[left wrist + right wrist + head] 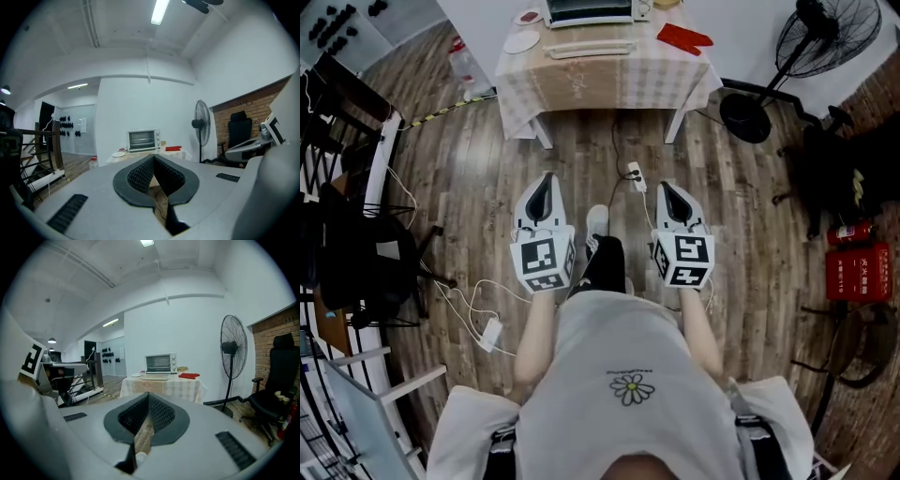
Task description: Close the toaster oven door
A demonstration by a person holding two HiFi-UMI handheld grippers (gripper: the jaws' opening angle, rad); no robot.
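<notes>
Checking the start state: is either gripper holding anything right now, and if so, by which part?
Nothing is held. The left gripper and right gripper are both shut and empty.

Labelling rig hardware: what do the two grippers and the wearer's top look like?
The left gripper and right gripper match: pale grey shells, black ribbed pads, a cube of black-and-white square markers. The shirt is pale, with a daisy print.

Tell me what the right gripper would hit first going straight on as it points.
Open floor lies ahead of the right gripper, then probably the front of the cloth-covered table under the toaster oven; depth is unclear.
</notes>
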